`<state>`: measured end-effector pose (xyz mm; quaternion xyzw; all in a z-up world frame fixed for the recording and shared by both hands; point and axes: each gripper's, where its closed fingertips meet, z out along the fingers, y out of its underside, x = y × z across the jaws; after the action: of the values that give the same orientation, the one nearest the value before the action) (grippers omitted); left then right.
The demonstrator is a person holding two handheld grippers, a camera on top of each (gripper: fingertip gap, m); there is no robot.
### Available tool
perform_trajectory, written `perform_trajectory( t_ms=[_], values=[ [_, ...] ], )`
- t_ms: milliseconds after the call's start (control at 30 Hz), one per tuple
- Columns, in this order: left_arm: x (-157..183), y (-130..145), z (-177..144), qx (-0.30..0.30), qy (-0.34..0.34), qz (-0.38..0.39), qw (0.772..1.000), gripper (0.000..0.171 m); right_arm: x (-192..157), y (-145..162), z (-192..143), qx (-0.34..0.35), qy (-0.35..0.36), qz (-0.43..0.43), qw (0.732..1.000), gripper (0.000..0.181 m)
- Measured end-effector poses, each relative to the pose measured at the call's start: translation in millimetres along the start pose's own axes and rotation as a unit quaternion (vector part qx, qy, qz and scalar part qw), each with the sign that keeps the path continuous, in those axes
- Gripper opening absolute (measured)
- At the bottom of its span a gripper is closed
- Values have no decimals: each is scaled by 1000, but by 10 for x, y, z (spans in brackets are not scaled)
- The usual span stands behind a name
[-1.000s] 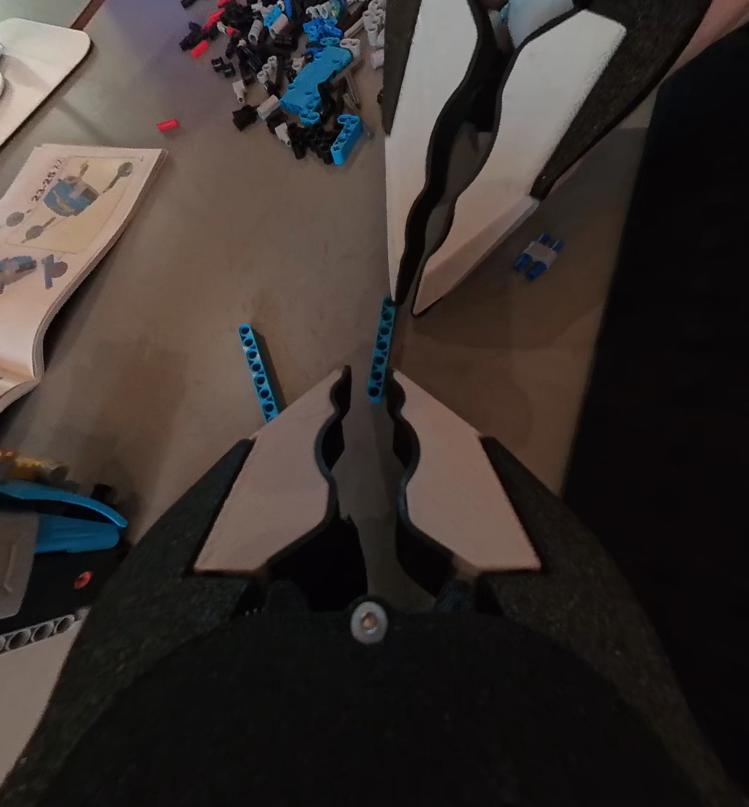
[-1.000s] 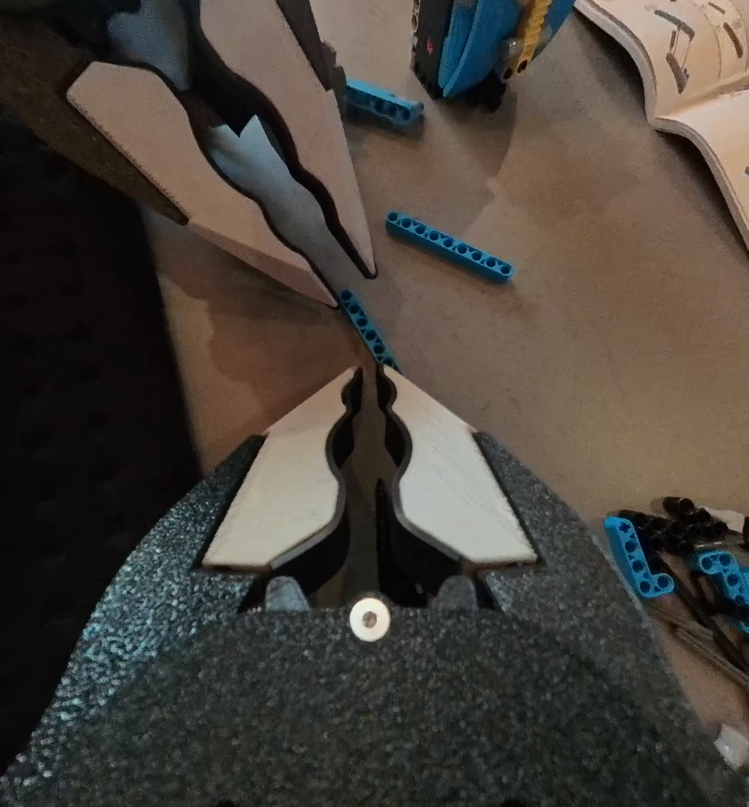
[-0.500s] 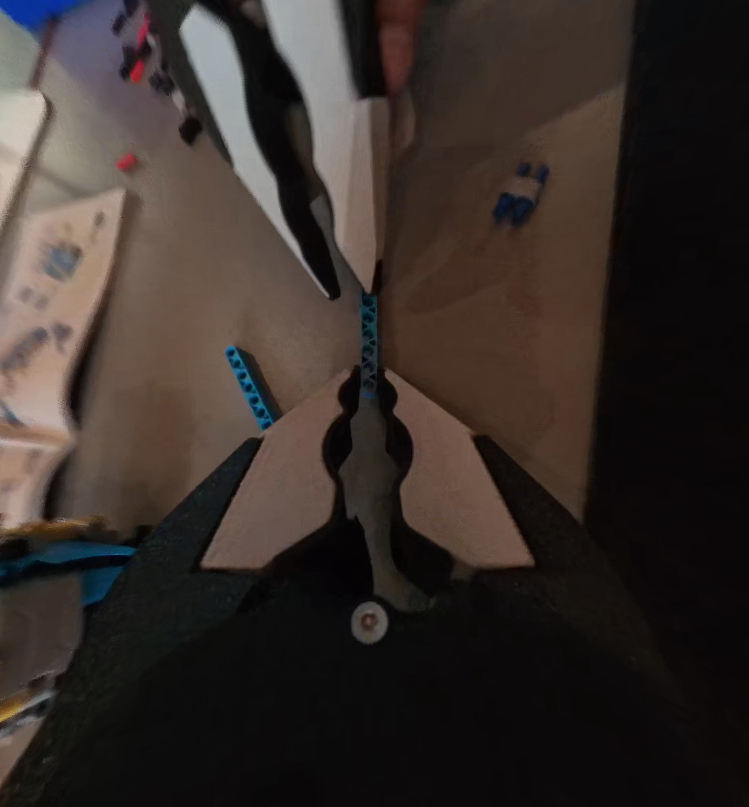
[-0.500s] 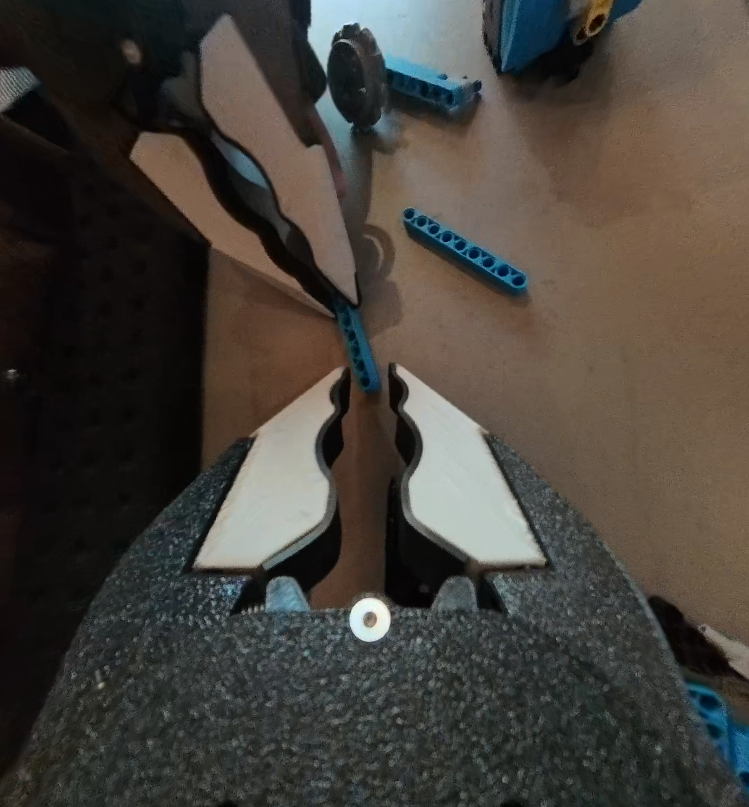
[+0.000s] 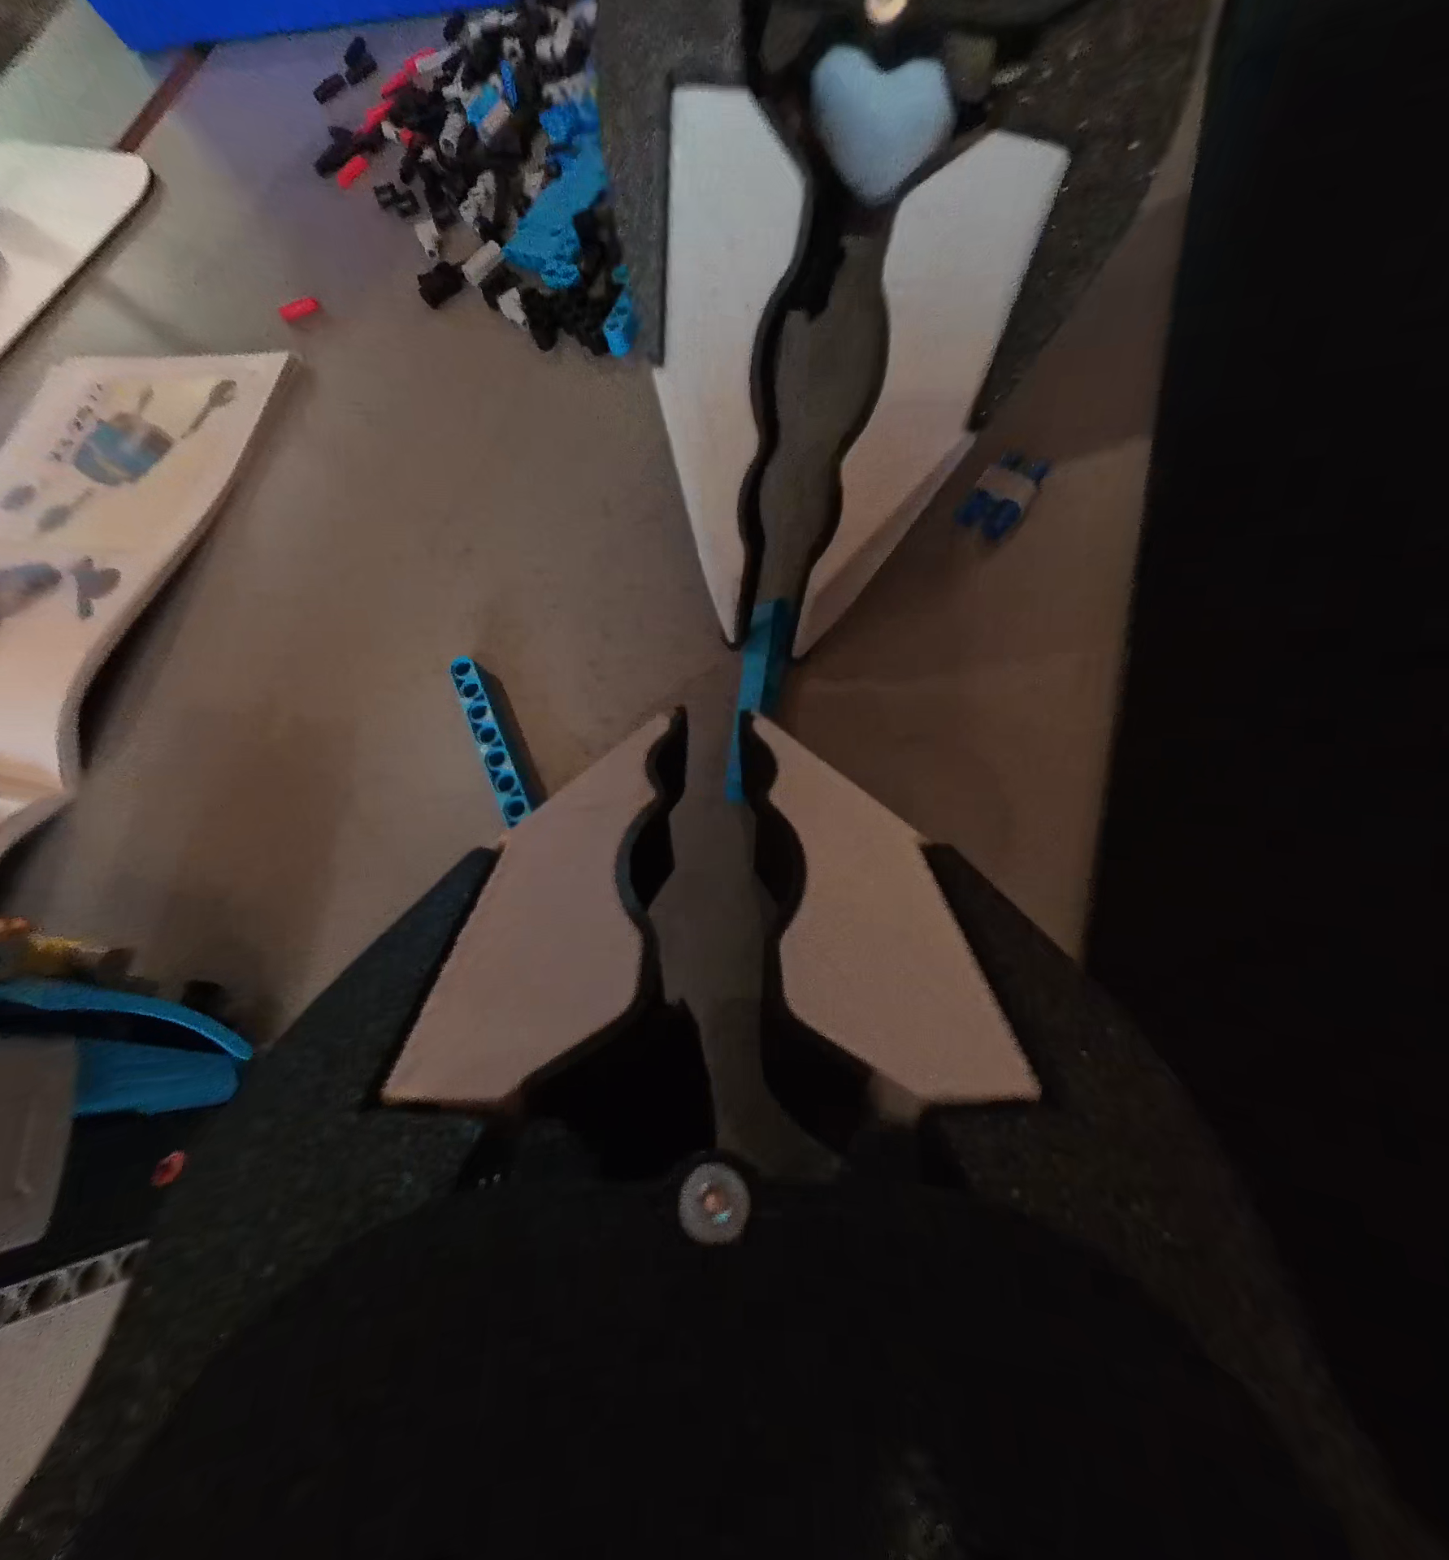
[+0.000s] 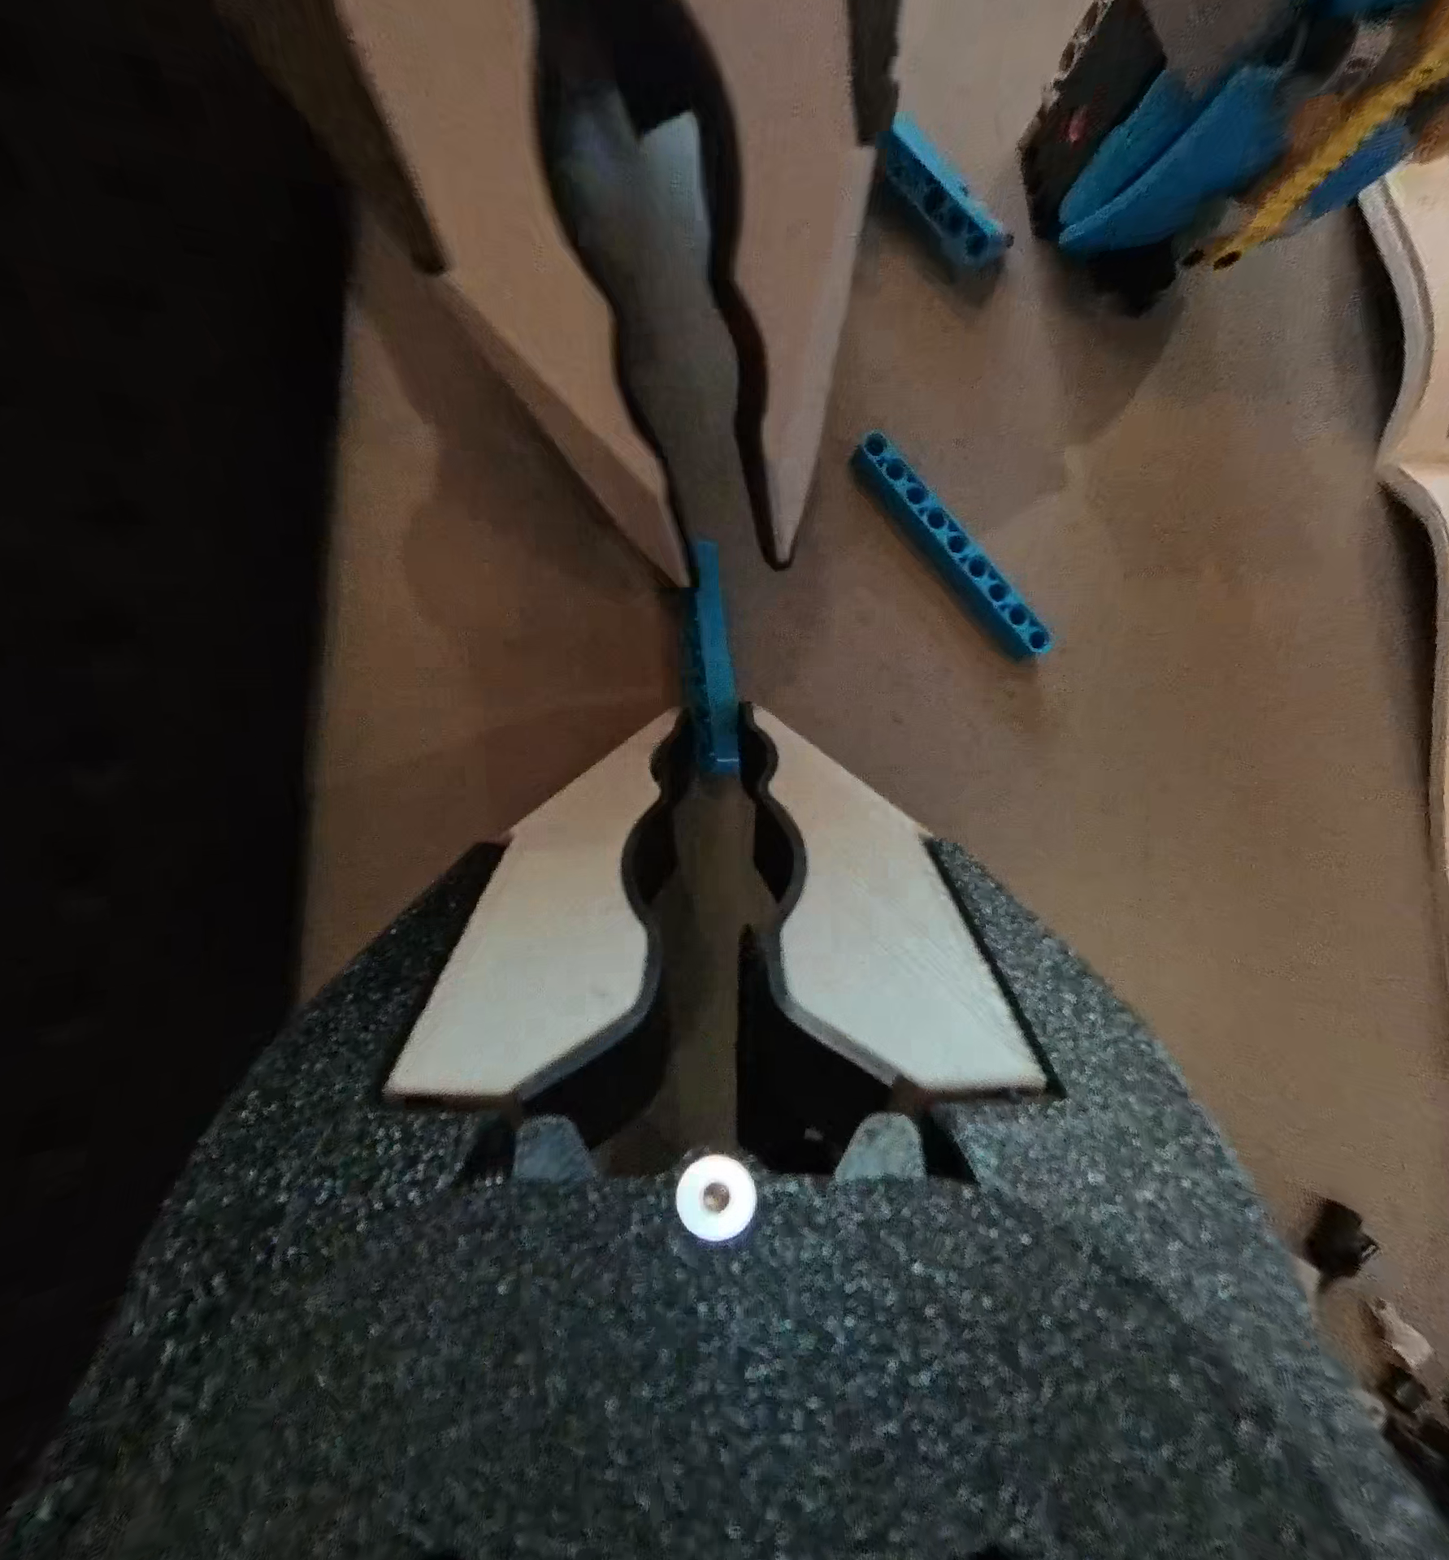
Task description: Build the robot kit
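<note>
My right gripper (image 6: 712, 717) clamps blue beam (image 6: 711, 667) end; left gripper (image 5: 716, 717) parted at opposite end, beam bridging both.

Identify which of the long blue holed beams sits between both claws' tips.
The blue beam spanning from the right claw to the left claw. The other long beam lies alone on the table, off to the side.

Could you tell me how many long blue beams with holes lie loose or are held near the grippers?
3. One beam spans between both grippers' jaws; a second lies on the table; a third lies by the blue model. The parts pile may hide more.
</note>
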<state>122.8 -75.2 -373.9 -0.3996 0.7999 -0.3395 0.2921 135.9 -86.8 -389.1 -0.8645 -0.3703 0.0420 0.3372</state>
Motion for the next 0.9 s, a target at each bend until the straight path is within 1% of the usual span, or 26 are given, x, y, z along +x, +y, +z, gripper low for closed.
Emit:
perform_trajectory(
  t_ms=[67, 100, 133, 233, 300, 333, 400, 433, 567, 633, 667, 733, 833, 900],
  values=[
    [15, 60, 46, -20, 9, 1, 1000, 6, -5, 1, -1, 6, 6, 11, 1000, 12],
    [26, 63, 58, -23, 10, 8, 1000, 5, -15, 0, -8, 12, -1, 29, 1000, 17],
    [37, 57, 63, -23, 9, 15, 1000, 3, -31, -11, -28, 22, -11, 52, 998, 24],
    [60, 56, 64, -24, 8, 28, 999, 3, -60, -6, -211, 50, -33, 134, 989, 27],
    [61, 57, 60, -25, 5, 29, 999, 3, -233, 107, -339, 33, -82, 202, 975, 26],
    [52, 56, 56, -25, 2, 29, 999, 5, -310, 191, -378, 16, -88, 223, 971, 27],
    [20, 34, 40, -22, -6, 22, 999, 9, -457, 330, -426, -7, -74, 227, 971, 26],
    [-1, 3, 22, -17, -11, 19, 1000, 10, -482, 393, -438, -19, -53, 227, 972, 25],
    [58, -128, -29, -5, 7, 10, 1000, 10, -552, 432, -483, -17, -12, 230, 973, 23],
    [113, -167, -19, -3, 20, 10, 1000, 10, -494, 477, -471, -27, 12, 214, 976, 22],
    [154, -185, -9, -1, 30, 9, 1000, 10, -446, 497, -469, -31, 22, 202, 979, 17],
    [214, -209, 13, -1, 44, 7, 999, 10, -293, 553, -514, -45, 47, 192, 979, 19],
    [252, -182, 41, -14, 44, 13, 999, 11, -220, 451, -615, -13, 42, 207, 977, 19],
    [249, -151, 43, -21, 35, 16, 999, 13, -318, 425, -601, -7, 23, 216, 976, 19]
  ],
)
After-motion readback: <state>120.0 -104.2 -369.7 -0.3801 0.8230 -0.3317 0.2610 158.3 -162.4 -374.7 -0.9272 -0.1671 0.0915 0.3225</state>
